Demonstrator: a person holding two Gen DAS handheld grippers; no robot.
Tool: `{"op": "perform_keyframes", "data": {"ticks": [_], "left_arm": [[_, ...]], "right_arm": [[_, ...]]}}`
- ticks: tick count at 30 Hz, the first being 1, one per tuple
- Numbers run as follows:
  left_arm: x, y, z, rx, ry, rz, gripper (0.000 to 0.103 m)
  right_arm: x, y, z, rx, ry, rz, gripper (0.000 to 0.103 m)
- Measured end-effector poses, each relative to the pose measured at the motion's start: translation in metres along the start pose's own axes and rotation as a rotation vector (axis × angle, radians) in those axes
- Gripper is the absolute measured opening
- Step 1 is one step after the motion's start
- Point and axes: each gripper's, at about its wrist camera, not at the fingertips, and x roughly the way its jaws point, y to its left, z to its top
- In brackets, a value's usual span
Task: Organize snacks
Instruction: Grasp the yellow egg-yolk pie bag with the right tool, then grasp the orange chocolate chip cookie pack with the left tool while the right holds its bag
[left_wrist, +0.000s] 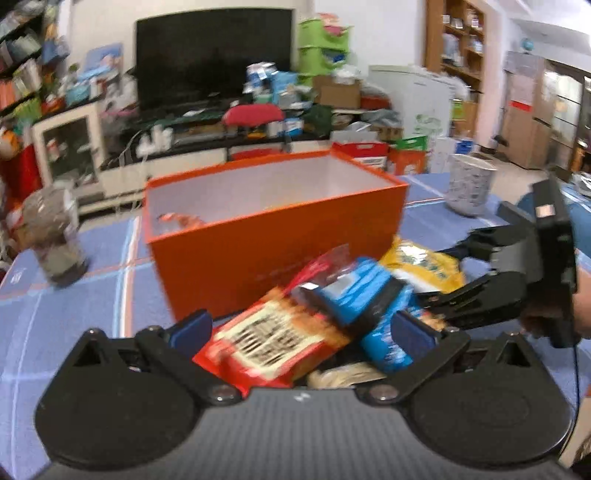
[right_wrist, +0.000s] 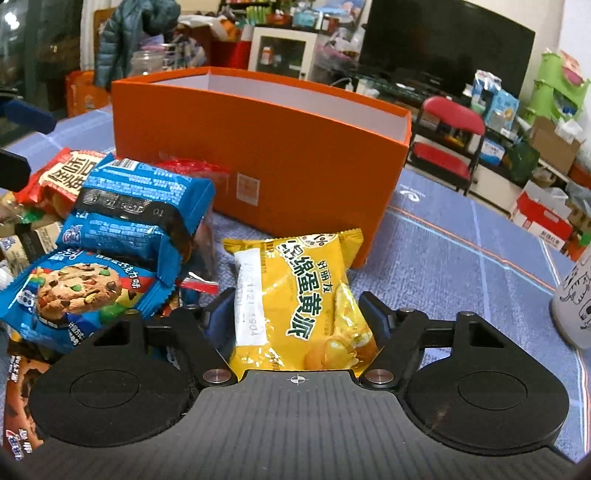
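Seen from the right wrist, nearest at 6 o'clock: right gripper (right_wrist: 295, 301) pinched on a yellow packet (right_wrist: 306, 280), one pad against each long side. Glossy yellow wrapper, puffy, with crimped zigzag ends. Long axis ran 6 to 12 o'clock, far end pointing at the box. Printed down its length in green: "蛋黄派", with "好丽友" smaller beside it. White strip along the 9 o'clock edge, stamped with digits ending "1904". Rested on the blue checked tabletop (right_wrist: 461, 251), just short of the box wall.

At 9 o'clock, piled loosely: a blue cookie packet (right_wrist: 81, 291) picturing a chocolate-chip cookie with coloured candies, its small writing too fine to read. Behind it, a second blue packet (right_wrist: 140, 192), back side up, with a black band marked "01". Farther toward 10 o'clock, a red packet (right_wrist: 62, 173) with large dark characters on a cream panel, only partly visible.

Seen from the left wrist: left gripper (left_wrist: 301, 321) spread wide over the same pile, pads clear of the wrappers, the red packet between them.

At 12 o'clock, beyond the snacks: open orange box (right_wrist: 295, 155), white inside, small illegible label on its near wall.

At 3 o'clock, well apart: white cup (right_wrist: 576, 295) with black doodles.
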Motion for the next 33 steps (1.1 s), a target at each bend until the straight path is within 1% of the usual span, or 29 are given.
{"op": "perform_keyframes", "data": {"ticks": [3, 4, 5, 6, 8, 11, 12, 13, 15, 16, 17, 19, 20, 21, 22, 23, 24, 25, 26, 30, 33], "left_arm": [[-0.009, -0.002, -0.004, 0.076, -0.008, -0.003, 0.102], [-0.015, 0.001, -0.008, 0.073, 0.003, -0.002, 0.102], [-0.021, 0.006, -0.013, 0.035, 0.022, 0.018, 0.102], [-0.028, 0.011, -0.020, -0.025, 0.043, 0.044, 0.102], [-0.039, 0.018, -0.032, -0.153, 0.082, 0.140, 0.102], [-0.048, 0.017, -0.045, -0.274, 0.098, 0.308, 0.102], [-0.048, 0.016, -0.052, -0.309, 0.110, 0.348, 0.102], [-0.048, 0.016, -0.059, -0.344, 0.132, 0.364, 0.102], [-0.044, 0.013, -0.069, -0.411, 0.165, 0.345, 0.102], [-0.041, 0.011, -0.070, -0.420, 0.173, 0.325, 0.102], [-0.038, 0.007, -0.070, -0.399, 0.175, 0.304, 0.102], [-0.035, 0.000, -0.069, -0.340, 0.159, 0.306, 0.102], [-0.035, 0.000, -0.069, -0.326, 0.148, 0.310, 0.102], [-0.035, 0.001, -0.070, -0.334, 0.144, 0.311, 0.101], [-0.033, 0.005, -0.070, -0.361, 0.149, 0.307, 0.099], [-0.032, 0.010, -0.071, -0.404, 0.155, 0.301, 0.092], [-0.031, 0.015, -0.072, -0.447, 0.163, 0.293, 0.083], [-0.032, 0.016, -0.075, -0.476, 0.173, 0.284, 0.082], [-0.031, 0.018, -0.077, -0.489, 0.184, 0.275, 0.078], [-0.028, 0.012, -0.076, -0.464, 0.191, 0.261, 0.077], [-0.027, 0.010, -0.077, -0.444, 0.201, 0.276, 0.078]], "right_arm": [[-0.002, -0.003, -0.002, 0.023, -0.002, 0.007, 0.054], [-0.001, -0.005, -0.003, 0.035, -0.002, 0.012, 0.053], [-0.002, -0.006, -0.004, 0.047, -0.001, 0.015, 0.053], [-0.002, -0.007, -0.005, 0.056, 0.001, 0.017, 0.053], [-0.003, -0.008, -0.005, 0.061, 0.004, 0.014, 0.053], [-0.003, -0.004, -0.004, 0.053, 0.005, 0.000, 0.053], [-0.003, -0.003, -0.004, 0.054, 0.008, -0.007, 0.053], [-0.003, -0.002, -0.003, 0.055, 0.010, -0.014, 0.053], [-0.004, 0.003, -0.002, 0.045, 0.012, -0.027, 0.053], [-0.005, 0.004, -0.002, 0.045, 0.012, -0.031, 0.053], [-0.005, 0.004, -0.002, 0.049, 0.012, -0.033, 0.053], [-0.005, 0.004, -0.002, 0.055, 0.013, -0.034, 0.053], [-0.005, 0.004, -0.002, 0.055, 0.012, -0.035, 0.053], [-0.005, 0.004, -0.002, 0.054, 0.011, -0.034, 0.053], [-0.005, 0.004, -0.002, 0.055, 0.010, -0.032, 0.053], [-0.005, 0.003, -0.003, 0.057, 0.010, -0.030, 0.053], [-0.005, 0.003, -0.002, 0.059, 0.010, -0.029, 0.053], [-0.005, 0.002, -0.002, 0.058, 0.010, -0.028, 0.053], [-0.005, 0.002, -0.002, 0.059, 0.010, -0.028, 0.053], [-0.003, 0.000, -0.003, 0.070, 0.010, -0.020, 0.054], [-0.003, -0.001, -0.003, 0.068, 0.010, -0.021, 0.054]]}}
